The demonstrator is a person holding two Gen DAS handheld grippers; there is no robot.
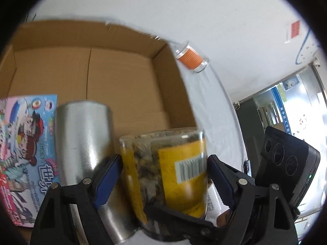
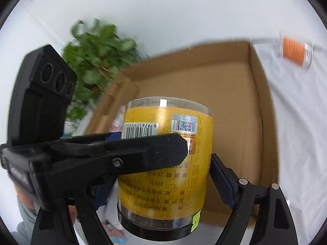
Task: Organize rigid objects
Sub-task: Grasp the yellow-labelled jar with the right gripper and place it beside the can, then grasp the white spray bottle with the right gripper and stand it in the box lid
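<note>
A clear jar with a yellow label (image 1: 179,171) and a black lid sits between the blue pads of both grippers, held upside down over an open cardboard box (image 1: 122,65). My left gripper (image 1: 163,175) is shut on the jar. My right gripper (image 2: 163,175) is shut on the same jar (image 2: 167,163), with the left gripper's black finger (image 2: 122,155) crossing in front. A shiny steel cup (image 1: 83,143) and a colourful picture book (image 1: 24,143) lie in the box at the left.
A small clear jar with an orange label (image 1: 191,58) lies on the white cloth beyond the box's right wall, also in the right wrist view (image 2: 295,52). A green leafy plant (image 2: 96,61) stands left of the box (image 2: 224,94). White wall behind.
</note>
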